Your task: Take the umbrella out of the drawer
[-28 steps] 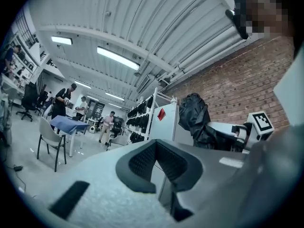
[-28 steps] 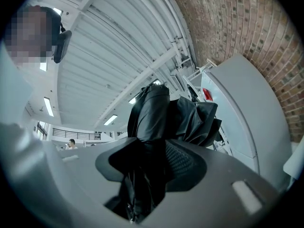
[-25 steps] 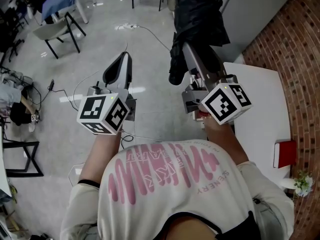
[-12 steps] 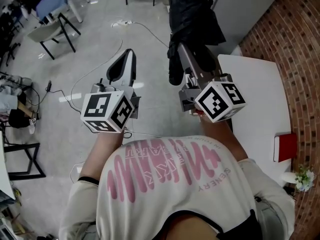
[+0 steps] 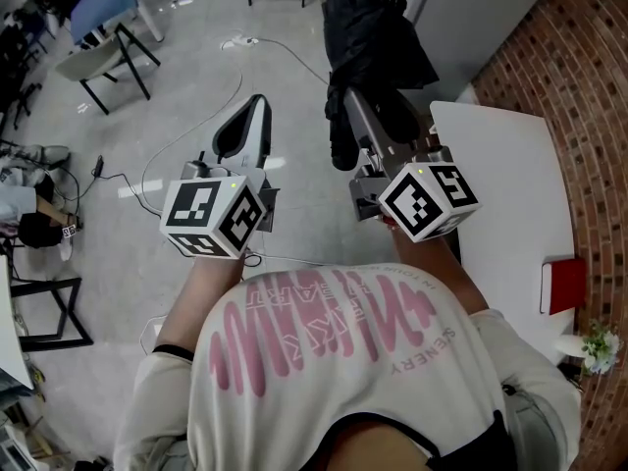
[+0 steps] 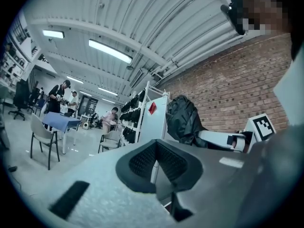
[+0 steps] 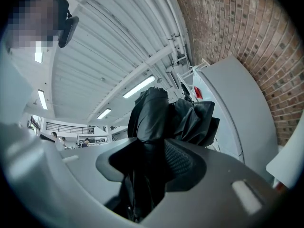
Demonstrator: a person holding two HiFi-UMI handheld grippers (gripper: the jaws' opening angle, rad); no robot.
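A black folded umbrella (image 5: 373,27) sticks out forward from my right gripper (image 5: 378,116), which is shut on its lower part. Its loose folds bunch up past the fingertips and a dark strap end (image 5: 339,140) hangs down on the left. In the right gripper view the umbrella (image 7: 152,122) fills the gap between the jaws of the right gripper (image 7: 147,167). My left gripper (image 5: 245,130) is held level beside it over the floor, shut, with nothing between its pads (image 6: 142,163). No drawer is in view.
A white tabletop (image 5: 510,184) lies to the right against a brick wall, with a red book (image 5: 559,287) and a small plant (image 5: 594,346) on it. Chairs (image 5: 103,62) stand at the far left. Cables (image 5: 186,150) trail over the grey floor.
The right gripper has sunk slightly with the umbrella still in it. The left gripper has drifted a little to the right. Neither grip has changed.
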